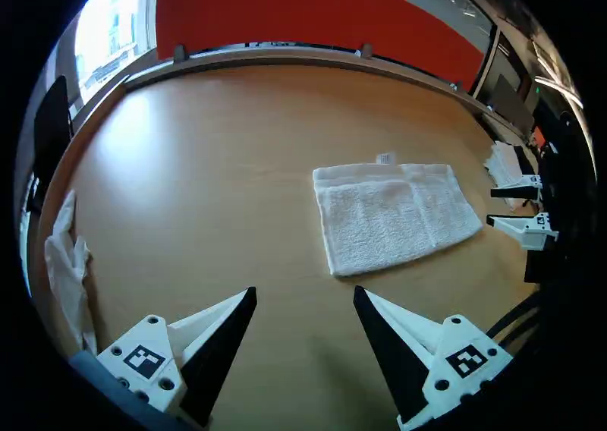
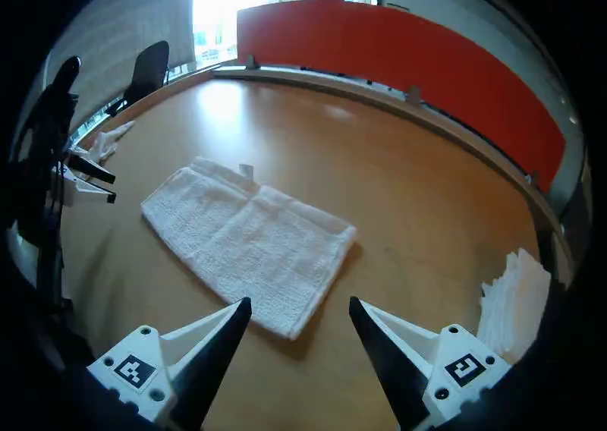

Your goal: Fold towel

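the towel lies flat on the wooden table, a little right of the middle in the left gripper view and at the centre left in the right gripper view. it makes a tidy rectangle. its edge nearest to the right tongs looks thick, with more than one layer, so i judge that at least one fold is already made. a small tag stands out at its far edge.

the left tongs at the bottom of their own view are wide and hold nothing. the right tongs are wide and empty too, with the tips just before the near edge of the towel but not touching it.

a crumpled cloth lies at the lower left edge of the table, and a pile of white cloths sits at the lower right. if one more fold is wanted, or only to move the towel to the pile, i cannot tell.
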Demonstrator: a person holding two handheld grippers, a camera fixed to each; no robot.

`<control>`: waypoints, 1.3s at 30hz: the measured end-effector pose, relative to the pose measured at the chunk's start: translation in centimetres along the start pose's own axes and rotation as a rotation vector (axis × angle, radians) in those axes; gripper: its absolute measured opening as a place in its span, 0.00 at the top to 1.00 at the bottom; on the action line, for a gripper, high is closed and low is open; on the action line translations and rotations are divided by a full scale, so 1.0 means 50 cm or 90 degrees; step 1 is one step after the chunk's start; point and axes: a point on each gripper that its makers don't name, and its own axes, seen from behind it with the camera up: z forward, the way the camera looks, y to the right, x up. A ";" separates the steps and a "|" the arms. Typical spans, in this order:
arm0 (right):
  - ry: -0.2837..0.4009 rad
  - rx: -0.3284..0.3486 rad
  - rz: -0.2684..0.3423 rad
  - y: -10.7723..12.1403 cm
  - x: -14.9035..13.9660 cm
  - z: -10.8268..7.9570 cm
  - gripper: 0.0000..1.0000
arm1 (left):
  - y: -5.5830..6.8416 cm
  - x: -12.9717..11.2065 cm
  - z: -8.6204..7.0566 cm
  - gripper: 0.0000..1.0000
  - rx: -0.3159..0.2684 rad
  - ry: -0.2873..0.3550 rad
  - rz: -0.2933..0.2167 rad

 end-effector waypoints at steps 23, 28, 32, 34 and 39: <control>-0.054 0.049 -0.051 -0.009 -0.051 0.018 0.07 | -0.051 -0.026 -0.031 0.05 0.033 0.000 -0.033; -0.071 0.063 -0.058 -0.011 -0.070 0.018 0.19 | -0.054 -0.028 -0.031 0.05 0.033 -0.001 -0.038; -0.080 0.070 -0.062 -0.012 -0.077 0.017 0.28 | -0.054 -0.028 -0.030 0.05 0.031 -0.001 -0.039; -0.089 0.076 -0.063 -0.013 -0.082 0.016 0.35 | -0.053 -0.028 -0.029 0.05 0.031 -0.002 -0.038; -0.109 0.088 -0.059 -0.013 -0.094 0.018 0.57 | -0.051 -0.026 -0.028 0.05 0.028 -0.003 -0.036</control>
